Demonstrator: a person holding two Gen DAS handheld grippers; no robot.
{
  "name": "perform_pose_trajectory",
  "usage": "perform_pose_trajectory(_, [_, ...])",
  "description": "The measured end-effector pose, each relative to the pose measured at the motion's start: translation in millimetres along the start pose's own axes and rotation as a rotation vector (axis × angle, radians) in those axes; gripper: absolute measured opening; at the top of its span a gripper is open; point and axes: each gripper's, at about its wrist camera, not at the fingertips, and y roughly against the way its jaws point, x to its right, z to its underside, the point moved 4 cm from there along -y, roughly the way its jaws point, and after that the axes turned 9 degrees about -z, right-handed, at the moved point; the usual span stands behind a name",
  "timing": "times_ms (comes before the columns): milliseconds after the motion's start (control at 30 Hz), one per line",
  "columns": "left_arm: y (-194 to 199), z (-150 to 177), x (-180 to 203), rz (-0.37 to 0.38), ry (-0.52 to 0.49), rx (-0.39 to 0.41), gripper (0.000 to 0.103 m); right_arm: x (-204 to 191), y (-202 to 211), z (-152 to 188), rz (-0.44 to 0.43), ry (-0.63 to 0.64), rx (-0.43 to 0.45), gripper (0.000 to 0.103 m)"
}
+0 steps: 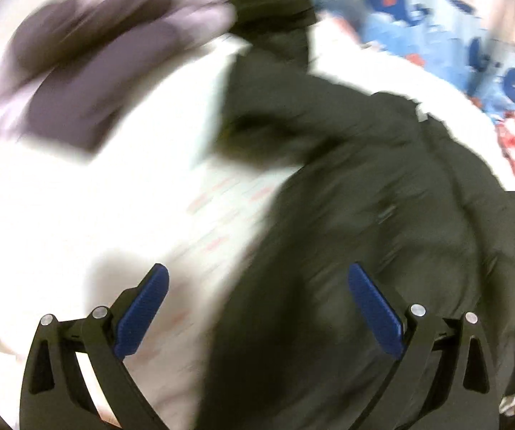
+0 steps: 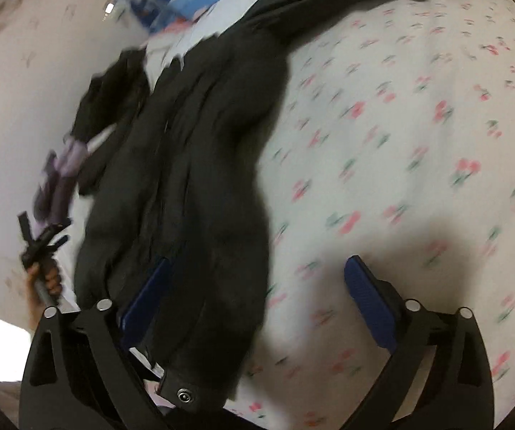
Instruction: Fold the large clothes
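Note:
A large dark jacket (image 1: 383, 197) lies spread on the flowered bed sheet (image 1: 96, 208). In the left wrist view it fills the right half, and my left gripper (image 1: 257, 286) hovers open over its left edge with nothing between the blue pads (image 1: 146, 308). In the right wrist view the jacket (image 2: 193, 165) runs up the middle. Its hem, with a metal snap (image 2: 184, 396), lies near the left finger. My right gripper (image 2: 254, 279) stands wide open above that hem, and its pads do not press on the cloth. The picture is blurred.
A purple-grey garment (image 1: 78, 64) lies on the sheet at the upper left. Blue patterned bedding (image 1: 436, 25) sits beyond the jacket. In the right wrist view a hand (image 2: 47, 281) holds the other gripper at the left, and bare flowered sheet (image 2: 419, 143) spreads to the right.

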Motion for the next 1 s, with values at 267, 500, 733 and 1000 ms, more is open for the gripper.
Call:
perform_pose_trajectory(267, [-12.4,62.8,-50.5,0.143,0.083,-0.182,0.096,-45.7,-30.4,20.3,-0.069,0.052,-0.089,0.094])
perform_pose_trajectory(500, [-2.2,78.5,-13.2,0.215,-0.04,-0.175,0.021,-64.1,-30.2,17.4,-0.11,0.024,-0.037,0.01])
perform_pose_trajectory(733, [67.8,27.8,-26.2,0.343,0.004,-0.058,0.008,-122.9,62.4,-32.7,-0.277,0.048,0.206,0.007])
perform_pose_trajectory(1000, [81.3,68.9,-45.3,0.358,-0.145,-0.116,0.011,-92.8,91.4,16.2,-0.094,0.115,0.091,0.007])
